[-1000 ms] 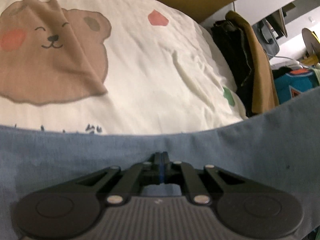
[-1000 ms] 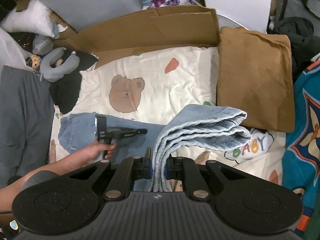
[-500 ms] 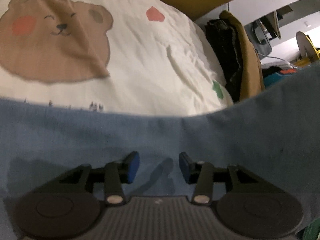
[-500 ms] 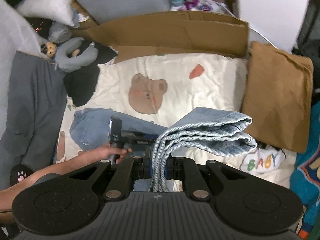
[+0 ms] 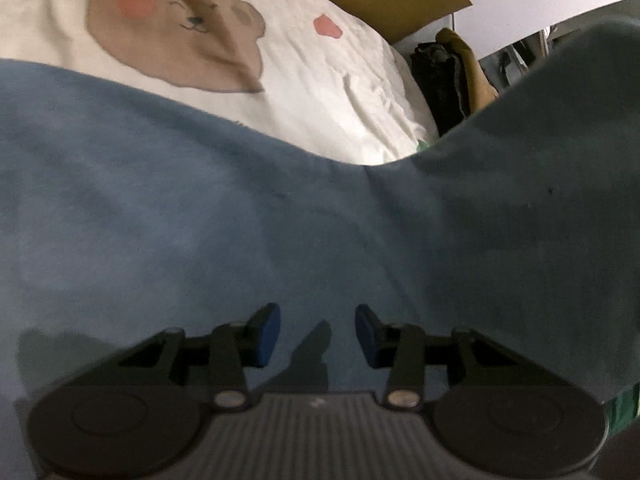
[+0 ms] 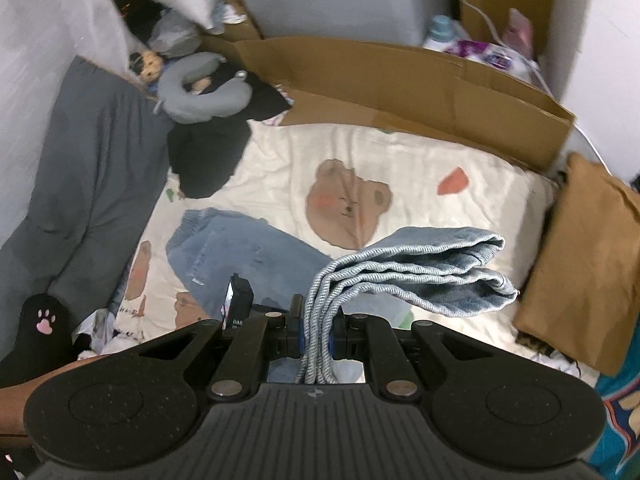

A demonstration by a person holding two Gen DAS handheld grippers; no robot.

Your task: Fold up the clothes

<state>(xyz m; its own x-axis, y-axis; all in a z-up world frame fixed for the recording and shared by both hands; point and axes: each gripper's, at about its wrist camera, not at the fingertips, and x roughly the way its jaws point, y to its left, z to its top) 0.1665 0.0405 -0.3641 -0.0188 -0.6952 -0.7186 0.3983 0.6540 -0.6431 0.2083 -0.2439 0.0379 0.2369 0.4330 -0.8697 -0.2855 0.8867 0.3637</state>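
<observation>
Right tool [image 6: 316, 338] is clamped tight on the bunched hem ends of the jeans [image 6: 256, 256], lifted above the bear print [image 6: 348, 204] on the bed; the rest lies flat just left of it. Left tool [image 5: 316, 328] sits wide open over denim, gripping nothing. I'd carry the ends across level, edges matched, so the fold lands square.
</observation>
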